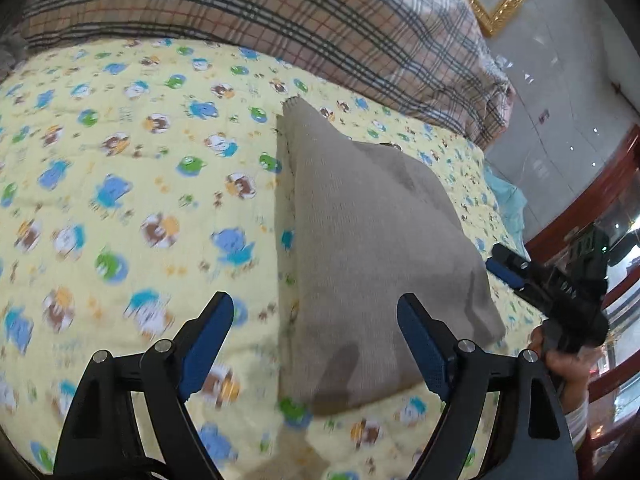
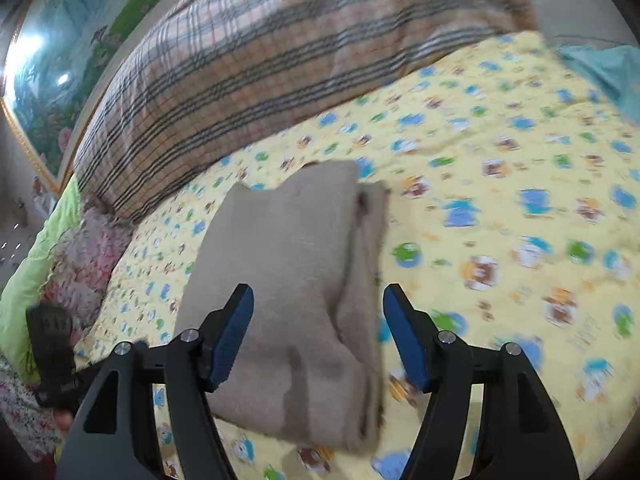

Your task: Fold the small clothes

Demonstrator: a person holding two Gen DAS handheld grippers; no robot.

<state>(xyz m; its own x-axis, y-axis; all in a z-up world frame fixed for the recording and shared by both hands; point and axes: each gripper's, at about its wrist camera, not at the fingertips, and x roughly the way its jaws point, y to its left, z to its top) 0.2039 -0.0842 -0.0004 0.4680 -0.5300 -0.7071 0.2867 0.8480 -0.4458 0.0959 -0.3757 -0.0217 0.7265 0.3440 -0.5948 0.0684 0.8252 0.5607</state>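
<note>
The left gripper stands wide and empty above a yellow cartoon-print sheet. The folded beige cloth lies flat on that sheet, under both grippers. The right gripper is wide, holding nothing. No writing reads clearly.

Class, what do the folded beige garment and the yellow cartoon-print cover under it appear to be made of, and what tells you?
Folded beige garment: probably a soft, matte knit, given its fine ribbed texture and limp folds. Yellow cartoon-print cover: probably printed, quilted cotton, given its matte, softly puckered surface.
</note>
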